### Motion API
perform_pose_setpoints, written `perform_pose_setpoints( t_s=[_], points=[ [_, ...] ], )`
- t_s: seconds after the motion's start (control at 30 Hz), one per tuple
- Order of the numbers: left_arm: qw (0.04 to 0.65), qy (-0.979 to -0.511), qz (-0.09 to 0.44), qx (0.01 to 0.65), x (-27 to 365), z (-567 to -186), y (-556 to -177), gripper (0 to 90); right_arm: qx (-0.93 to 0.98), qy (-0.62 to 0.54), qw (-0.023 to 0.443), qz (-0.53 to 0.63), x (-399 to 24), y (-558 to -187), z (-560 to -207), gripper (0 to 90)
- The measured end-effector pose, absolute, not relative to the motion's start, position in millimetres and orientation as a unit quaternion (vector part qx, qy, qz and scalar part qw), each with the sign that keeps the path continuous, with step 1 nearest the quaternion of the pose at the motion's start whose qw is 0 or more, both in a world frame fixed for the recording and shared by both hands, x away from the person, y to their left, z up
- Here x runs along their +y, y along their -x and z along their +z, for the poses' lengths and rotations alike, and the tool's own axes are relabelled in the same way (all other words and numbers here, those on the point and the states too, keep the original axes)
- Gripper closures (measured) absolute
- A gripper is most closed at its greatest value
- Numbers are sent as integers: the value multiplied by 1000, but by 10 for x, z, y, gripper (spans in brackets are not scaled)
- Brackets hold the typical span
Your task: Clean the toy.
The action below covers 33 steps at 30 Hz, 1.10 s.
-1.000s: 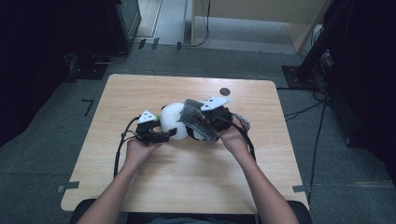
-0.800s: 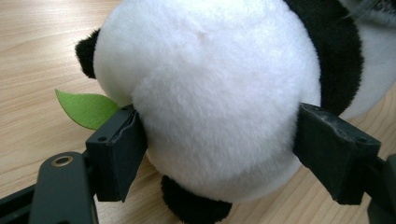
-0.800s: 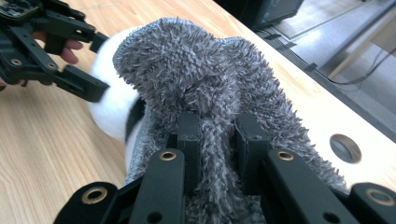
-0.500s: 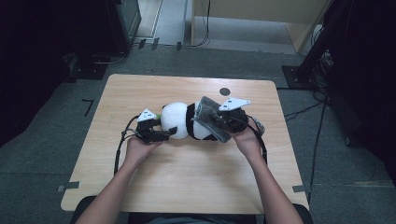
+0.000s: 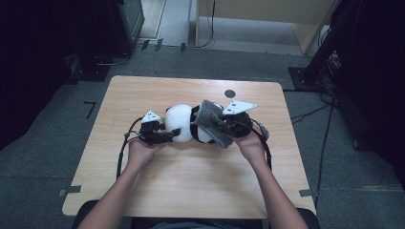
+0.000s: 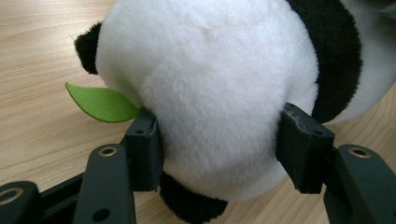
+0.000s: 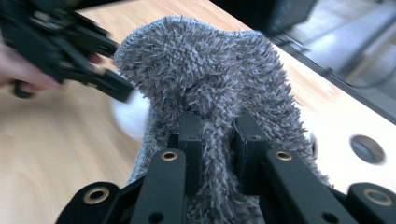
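A black-and-white plush panda (image 5: pixel 179 121) lies at the middle of the wooden table (image 5: pixel 191 191), with a green felt leaf (image 6: pixel 102 102) by its head. My left gripper (image 5: pixel 173 135) has just been closing, and its pads (image 6: pixel 144 144) now press both sides of the panda's white head (image 6: pixel 210 84). From the right, my right gripper (image 5: pixel 220 125) is shut on a grey shaggy cloth (image 5: pixel 210 121). The cloth hangs against the panda's body. In the right gripper view the cloth (image 7: pixel 205 70) bunches up between the pads (image 7: pixel 189 135).
A small round hole (image 5: pixel 230 93) sits in the tabletop behind the panda, toward the right. Cables trail from both grippers over the table. Dark equipment and cables stand on the floor around the table. Bare wood stretches in front of the hands.
The left jaws have closed in onto the panda's head. The right gripper has shifted a little to the right with the grey cloth in it.
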<state>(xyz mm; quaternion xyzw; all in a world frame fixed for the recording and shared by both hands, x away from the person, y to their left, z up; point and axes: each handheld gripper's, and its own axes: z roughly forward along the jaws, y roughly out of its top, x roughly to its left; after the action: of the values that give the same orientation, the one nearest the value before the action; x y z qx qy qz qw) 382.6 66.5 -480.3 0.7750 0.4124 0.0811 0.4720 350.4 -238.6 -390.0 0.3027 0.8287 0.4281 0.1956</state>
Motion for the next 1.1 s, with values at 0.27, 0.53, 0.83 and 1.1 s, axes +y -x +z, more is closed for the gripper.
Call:
perform_pose_setpoints(
  t_s=[0.27,0.53,0.83,1.1],
  points=[
    [468,-779,88,408,657,-4783,-3811,408,848,-251,159,439,-1963,-3306,-3957,772],
    [467,-780,87,409,664,-4776,-3811,406,877,-224,120,408,-1665,-3198,-4248,772],
    [467,-778,85,412,655,-4763,-3808,406,909,-185,77,365,-1455,-3102,-4542,772],
    [463,-781,87,410,652,-4759,-3794,406,904,-198,89,370,-1296,-3297,-4584,772]
  ],
)
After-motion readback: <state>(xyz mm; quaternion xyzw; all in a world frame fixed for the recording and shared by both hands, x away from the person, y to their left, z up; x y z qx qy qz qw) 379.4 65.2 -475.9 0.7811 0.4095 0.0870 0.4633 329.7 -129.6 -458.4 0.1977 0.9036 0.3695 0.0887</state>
